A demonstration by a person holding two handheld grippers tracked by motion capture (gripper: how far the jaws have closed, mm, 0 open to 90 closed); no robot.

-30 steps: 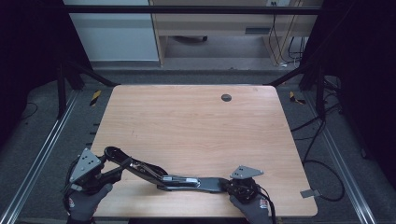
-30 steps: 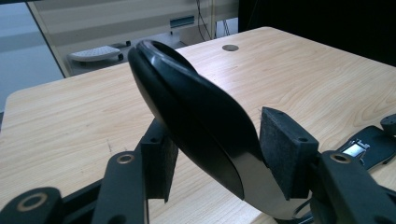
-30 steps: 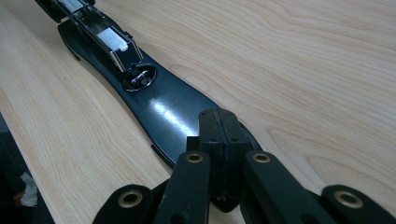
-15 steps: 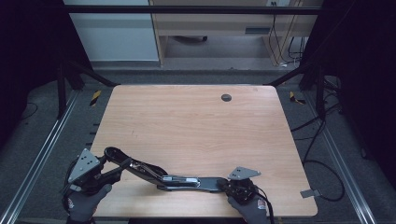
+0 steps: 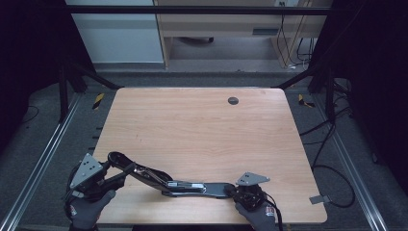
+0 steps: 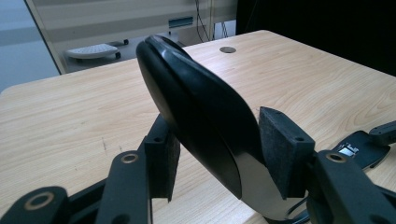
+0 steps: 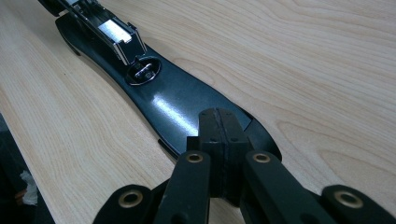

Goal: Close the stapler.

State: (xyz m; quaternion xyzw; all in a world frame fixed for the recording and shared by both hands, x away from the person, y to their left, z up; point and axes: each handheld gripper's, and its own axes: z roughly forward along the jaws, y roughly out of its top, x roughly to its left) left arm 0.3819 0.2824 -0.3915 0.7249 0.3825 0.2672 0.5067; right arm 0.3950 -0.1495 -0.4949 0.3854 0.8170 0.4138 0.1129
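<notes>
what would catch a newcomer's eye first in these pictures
A long black stapler, swung fully open, lies along the near edge of the wooden table. The left gripper has been closing its padded jaws around the stapler's rounded top arm, which rises tilted off the table, while the right gripper, jaws shut together, presses down on the tail of the flat base. A small dark round cap sits near the far edge.

Glossy black stapler (image 5: 168, 180) with chrome magazine, light woodgrain table (image 5: 202, 130), black tools

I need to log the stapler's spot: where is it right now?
In the high view the opened black stapler lies along the table's near edge, between the left gripper and right gripper.
</notes>
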